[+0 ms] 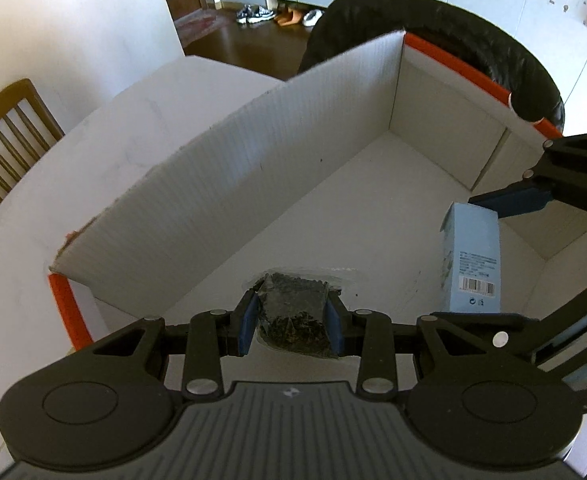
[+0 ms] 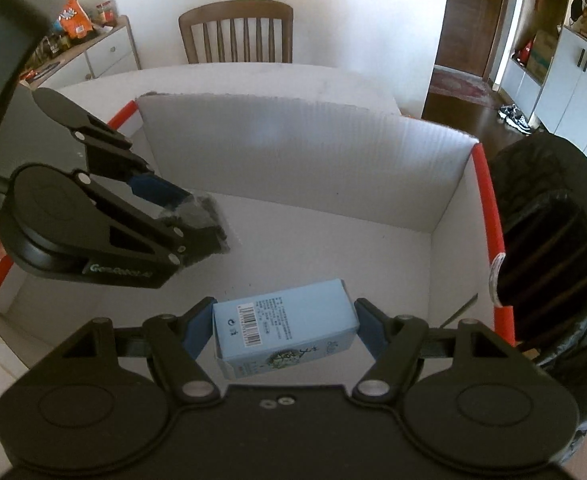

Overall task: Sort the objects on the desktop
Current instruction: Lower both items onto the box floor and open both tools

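**A:** What is each tool holding, and where?

**B:** The left gripper is clenched on a small clear plastic packet of dark loose bits, one blue pad pressing each side. It hangs inside a large white corrugated box with orange-edged corners, above the box floor. From the right wrist view the same packet sits at the tip of the left gripper, which slants down into the box from the upper left.

**A:** And the other tool?

**B:** The right gripper grasps a pale blue rectangular cardboard carton with a barcode label. Its blue pads sit against the two short ends, so the carton's long axis runs across the jaws, from side to side in that view, tilted slightly with the right end higher. The barcode face is turned up toward the camera. It too is held over the white box interior.

**A:** How does the carton look from the left side?

**B:** There the carton appears end-on and lengthwise, its long axis running away from the camera, with one dark blue pad of the right gripper at its far end.

**A:** Anything around the box?

**B:** A black bag-lined bin stands just beside the box's right wall, and a brown wooden slatted chair stands beyond the white table.
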Demonstrator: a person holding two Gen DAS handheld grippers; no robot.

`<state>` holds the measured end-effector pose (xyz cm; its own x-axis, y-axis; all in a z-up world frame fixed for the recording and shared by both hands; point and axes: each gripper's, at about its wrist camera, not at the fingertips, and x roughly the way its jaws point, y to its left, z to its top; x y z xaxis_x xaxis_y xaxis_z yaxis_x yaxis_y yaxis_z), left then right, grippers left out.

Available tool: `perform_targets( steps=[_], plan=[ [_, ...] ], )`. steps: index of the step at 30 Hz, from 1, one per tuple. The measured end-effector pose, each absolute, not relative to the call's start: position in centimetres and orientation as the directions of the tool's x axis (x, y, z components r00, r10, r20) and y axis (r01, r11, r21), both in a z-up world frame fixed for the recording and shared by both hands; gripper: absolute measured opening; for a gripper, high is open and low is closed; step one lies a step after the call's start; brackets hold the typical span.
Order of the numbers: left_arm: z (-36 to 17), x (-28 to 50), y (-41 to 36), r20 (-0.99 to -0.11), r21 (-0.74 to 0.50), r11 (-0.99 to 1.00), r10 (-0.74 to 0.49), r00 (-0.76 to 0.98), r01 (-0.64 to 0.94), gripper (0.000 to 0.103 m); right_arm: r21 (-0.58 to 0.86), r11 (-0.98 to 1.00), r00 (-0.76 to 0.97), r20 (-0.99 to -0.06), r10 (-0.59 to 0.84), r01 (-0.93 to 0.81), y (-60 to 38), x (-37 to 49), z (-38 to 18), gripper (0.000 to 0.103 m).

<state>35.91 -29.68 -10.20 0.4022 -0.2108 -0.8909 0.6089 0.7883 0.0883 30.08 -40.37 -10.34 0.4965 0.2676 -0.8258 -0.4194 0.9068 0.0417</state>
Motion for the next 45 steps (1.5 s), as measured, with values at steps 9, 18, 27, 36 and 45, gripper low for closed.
perform_targets(
  steps=[9,18,27,36,45],
  plan=[
    [-11.3,36.1,-29.9,-0.921,0.088,0.779,-0.174,0.349,0.621,0.035,0.015,0.914,0.484,-0.844,0.229,-0.406,-39.9,30.6,-10.9,0.073],
    [-11.5,36.0,-30.1,-0.939,0.103,0.768,-0.135,0.317,0.632,0.035,-0.013,0.911,0.465,-0.863,0.198,-0.412,-39.2,31.3,-11.2,0.073],
    [-10.7,35.6,-29.3,-0.933,0.107,0.752,-0.149,0.326,0.651,0.055,-0.017,0.910,0.456,-0.869,0.192,-0.415,-39.0,31.6,-11.5,0.074],
    [-10.8,35.6,-29.8,-0.928,0.117,0.753,-0.148,0.341,0.648,0.068,-0.023,0.913,0.457,-0.871,0.181,-0.407,-39.0,31.6,-11.6,0.080],
    [-10.1,34.9,-29.1,-0.916,0.086,0.765,-0.191,0.353,0.639,0.073,0.020,0.922,0.472,-0.855,0.216,-0.386,-39.8,30.9,-10.2,0.085]
  ],
)
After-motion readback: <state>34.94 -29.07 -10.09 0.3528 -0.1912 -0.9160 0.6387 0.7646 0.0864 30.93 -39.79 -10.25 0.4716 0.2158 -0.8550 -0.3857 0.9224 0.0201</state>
